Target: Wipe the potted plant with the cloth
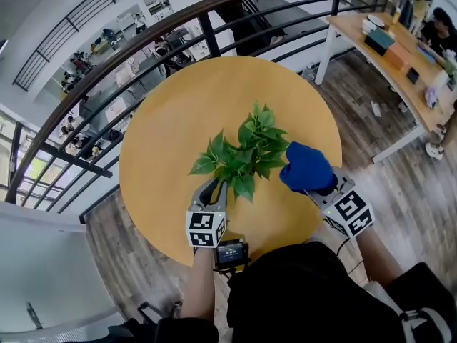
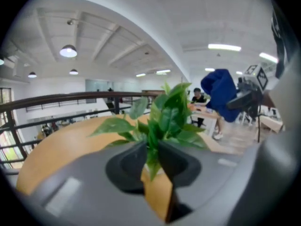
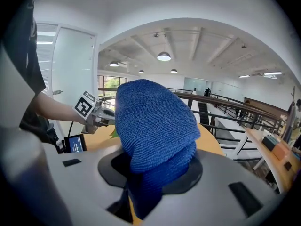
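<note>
A small leafy green potted plant (image 1: 246, 152) stands near the middle of the round yellow table (image 1: 178, 113). My left gripper (image 1: 214, 190) is shut low on the plant from the near side. In the left gripper view the leaves (image 2: 164, 117) rise straight out from between the closed jaws of the gripper (image 2: 151, 147); the pot is mostly hidden. A blue cloth (image 1: 305, 166) is bunched in my right gripper (image 1: 315, 184), just right of the foliage and touching its outer leaves. The cloth (image 3: 155, 121) bulges over the right gripper (image 3: 153, 173), which is shut on it.
A curved dark railing (image 1: 143, 41) runs behind the table, with lower floors beyond it. A long wooden desk (image 1: 400, 56) with boxes and a seated person stands at the far right. Wooden floor surrounds the table. A small screen (image 1: 230, 254) hangs below the left gripper.
</note>
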Tool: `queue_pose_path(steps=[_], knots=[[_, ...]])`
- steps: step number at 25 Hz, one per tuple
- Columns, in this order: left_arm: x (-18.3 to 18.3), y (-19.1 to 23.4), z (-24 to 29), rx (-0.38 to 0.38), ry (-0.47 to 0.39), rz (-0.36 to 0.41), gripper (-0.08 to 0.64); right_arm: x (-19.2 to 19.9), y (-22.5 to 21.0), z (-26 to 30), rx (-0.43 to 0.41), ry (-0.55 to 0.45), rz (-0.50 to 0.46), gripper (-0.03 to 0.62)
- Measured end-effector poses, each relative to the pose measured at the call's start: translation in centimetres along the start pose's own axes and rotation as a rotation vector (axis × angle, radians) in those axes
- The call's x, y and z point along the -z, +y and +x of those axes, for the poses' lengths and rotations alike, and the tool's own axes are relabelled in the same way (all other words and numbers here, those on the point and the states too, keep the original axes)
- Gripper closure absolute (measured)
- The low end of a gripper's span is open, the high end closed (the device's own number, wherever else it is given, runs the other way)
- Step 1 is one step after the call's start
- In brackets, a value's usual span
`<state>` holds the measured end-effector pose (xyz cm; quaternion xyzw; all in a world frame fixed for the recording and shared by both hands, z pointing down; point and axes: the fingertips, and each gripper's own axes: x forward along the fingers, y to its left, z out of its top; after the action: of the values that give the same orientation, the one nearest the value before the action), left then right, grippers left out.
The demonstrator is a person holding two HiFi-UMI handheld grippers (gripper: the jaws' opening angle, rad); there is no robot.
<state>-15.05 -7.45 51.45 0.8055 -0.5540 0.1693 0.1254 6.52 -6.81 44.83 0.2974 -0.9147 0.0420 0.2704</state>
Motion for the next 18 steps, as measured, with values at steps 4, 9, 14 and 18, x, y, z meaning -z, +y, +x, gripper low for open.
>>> queue_pose_path(steps=[4,9,14,18], knots=[[-1.9,0.8,-3.6,-0.062,-0.098,-0.023,0.488,-0.3,0.1,-0.7,0.003,-0.014,0.001,0.457],[-5.6,0.3,-9.1,-0.16,-0.222,-0.03,0.488,-1.7,0.0,-2.0,-0.031,-0.057,-0.002,0.457],[-8.8,-3.9,-13.2,-0.242,-0.296,-0.028,0.503,-2.6,-0.2,-3.7,-0.096,-0.113,-0.027,0.457],[-10.2,-8.2,-15.7,-0.316,-0.323,-0.081,0.558,-2.9,-0.6,-6.1,-0.14,-0.151,-0.037,0.457]])
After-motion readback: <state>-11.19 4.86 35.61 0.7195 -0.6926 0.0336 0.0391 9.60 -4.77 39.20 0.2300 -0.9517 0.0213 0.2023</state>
